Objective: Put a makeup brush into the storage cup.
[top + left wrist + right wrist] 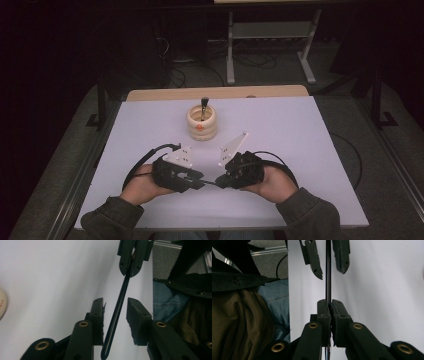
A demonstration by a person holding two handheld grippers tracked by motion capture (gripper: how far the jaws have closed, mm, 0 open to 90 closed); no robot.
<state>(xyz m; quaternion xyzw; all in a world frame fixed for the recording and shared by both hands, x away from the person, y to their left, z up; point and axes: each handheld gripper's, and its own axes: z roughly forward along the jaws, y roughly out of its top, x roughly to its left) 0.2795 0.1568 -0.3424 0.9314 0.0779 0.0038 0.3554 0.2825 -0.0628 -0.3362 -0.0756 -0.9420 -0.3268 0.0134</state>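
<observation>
Black thin metal rod (328,270) passed between grippers.
Right gripper (330,305) clamped it; left gripper (115,305) stood narrowly open around it, needing only closure.

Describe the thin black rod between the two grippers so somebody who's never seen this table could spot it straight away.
On the white table, look at the near edge, where two hands hold black grippers tip to tip. The thin black rod bridges them: the right gripper is clamped on one end, and the other lies between the left gripper's jaws. It is long, thin and glossy.

Dim room, grey floor (280,75), metal frame (270,30)
</observation>
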